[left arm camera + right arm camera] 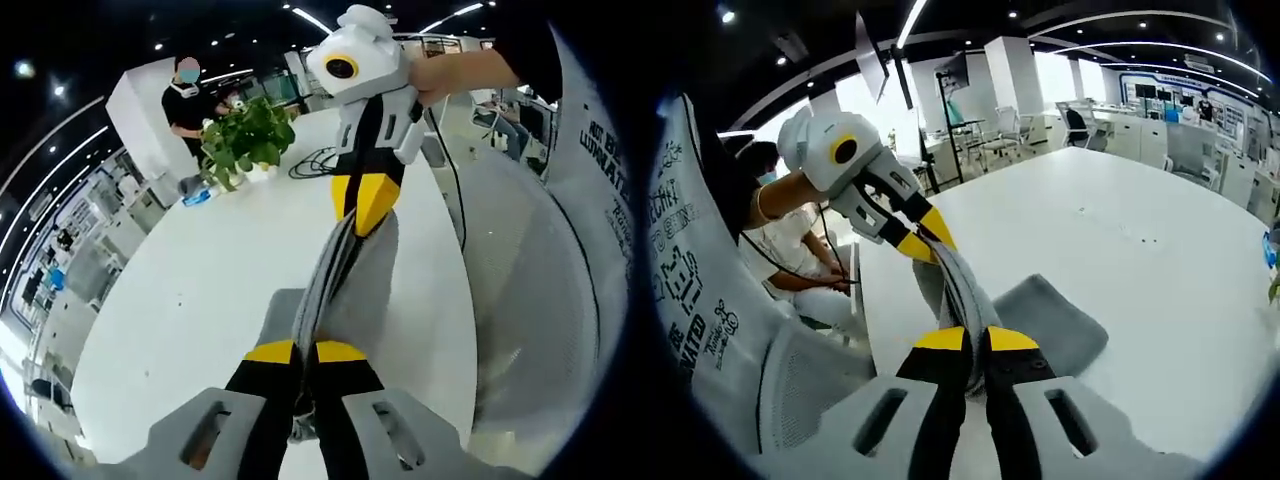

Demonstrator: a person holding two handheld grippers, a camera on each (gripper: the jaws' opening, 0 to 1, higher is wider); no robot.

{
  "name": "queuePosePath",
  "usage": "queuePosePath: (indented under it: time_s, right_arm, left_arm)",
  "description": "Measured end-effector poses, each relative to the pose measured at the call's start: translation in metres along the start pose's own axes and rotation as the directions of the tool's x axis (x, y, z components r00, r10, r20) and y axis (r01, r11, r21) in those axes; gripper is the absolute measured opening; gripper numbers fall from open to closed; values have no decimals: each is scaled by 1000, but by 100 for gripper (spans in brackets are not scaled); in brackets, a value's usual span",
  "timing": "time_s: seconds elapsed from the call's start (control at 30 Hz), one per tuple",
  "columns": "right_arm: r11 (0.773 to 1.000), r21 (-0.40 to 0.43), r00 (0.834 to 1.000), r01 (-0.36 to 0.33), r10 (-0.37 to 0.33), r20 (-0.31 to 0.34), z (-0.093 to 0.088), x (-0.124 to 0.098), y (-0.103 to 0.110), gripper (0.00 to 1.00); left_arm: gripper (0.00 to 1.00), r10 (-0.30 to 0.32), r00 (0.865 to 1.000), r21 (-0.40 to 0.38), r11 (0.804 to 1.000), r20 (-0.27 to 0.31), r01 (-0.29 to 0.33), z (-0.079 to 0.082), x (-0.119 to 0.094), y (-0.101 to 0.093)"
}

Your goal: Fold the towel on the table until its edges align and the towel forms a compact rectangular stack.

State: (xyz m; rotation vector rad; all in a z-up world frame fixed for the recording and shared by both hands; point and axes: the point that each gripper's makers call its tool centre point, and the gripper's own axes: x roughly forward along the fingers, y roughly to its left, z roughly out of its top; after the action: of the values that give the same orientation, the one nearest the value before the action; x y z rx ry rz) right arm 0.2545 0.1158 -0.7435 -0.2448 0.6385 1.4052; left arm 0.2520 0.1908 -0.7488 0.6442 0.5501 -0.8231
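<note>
The left gripper [305,352] has its 2 jaws clamped on one end of the grey towel [330,270], and the right gripper [975,340] is clamped on the other end, so the cloth runs as a bunched, taut band straight ahead from each gripper to the other, with its loose part draping onto the white table [1160,260] just below and beyond the right gripper's jaws. To do this fold well, I judge that both grippers should keep even tension and travel together, level, so the held edge comes down square on the edge lying beneath. Release only once the corners match, and smooth any bunching.
</note>
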Motion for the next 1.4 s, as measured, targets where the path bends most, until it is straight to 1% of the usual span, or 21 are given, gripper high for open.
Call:
queuePosePath:
  time_s: [0.2,0.3,0.37,0.4,0.43,0.5,0.53,0.67,0.7,0.73,0.77,0.83,1.0,1.1,1.3,1.33,1.4]
  right_arm:
    - [1000,1,1000,-5,5,-24,2,10,-18,3]
    - [1000,8,999,-17,17,-43,1,14,-27,3]
    - [1000,14,998,-24,24,-52,0,17,-32,3]
    - [999,18,998,-26,27,-56,0,18,-35,3]
    - [999,23,998,-29,30,-62,-1,20,-38,3]
    - [999,41,997,-32,35,-71,-3,22,-43,3]
    - [998,56,996,-40,45,-80,-5,26,-48,3]
    - [995,88,994,-46,54,-91,-8,37,-61,4]
    - [994,104,994,-40,50,-98,-10,41,-67,4]
    - [992,119,993,-31,44,-108,-13,44,-72,4]
    - [992,122,993,-36,49,-108,-13,47,-75,4]
    - [988,153,992,-35,53,-116,-16,53,-81,4]
    - [985,166,983,-41,69,-167,-28,70,-91,4]
    - [986,162,979,-33,64,-193,-35,77,-98,4]
    - [984,176,977,-16,53,-206,-41,84,-110,5]
    - [980,197,980,1,38,-197,-42,85,-111,5]
    - [975,220,981,7,36,-192,-44,87,-111,5]
  left_arm:
    - [5,-30,1000,-24,999,-1,30,-7,13,13]
    - [5,-43,999,-49,998,4,43,-10,20,20]
    - [5,-48,999,-39,998,3,48,-11,24,22]
    - [5,-54,999,10,998,-2,54,-12,28,24]
    - [5,-64,998,16,998,-5,64,-13,30,23]
    - [5,-67,998,-2,998,-4,67,-16,35,27]
    - [5,-84,996,-18,996,-5,84,-20,42,30]
    - [5,-108,994,-56,993,-4,108,-31,54,38]
    - [5,-111,994,-80,991,5,111,-33,59,41]
    - [5,-113,994,-83,990,10,113,-35,62,43]
    - [5,-119,993,-96,988,10,119,-40,67,46]
    - [6,-124,992,-114,986,3,123,-46,75,49]
    - [6,-156,987,-144,978,-25,151,-62,90,49]
    - [6,-166,985,-151,976,-36,159,-71,100,50]
    - [7,-172,984,-189,969,-39,162,-81,111,53]
    - [7,-169,985,-201,967,-35,159,-84,114,54]
    - [9,-159,987,-218,965,-38,147,-88,118,56]
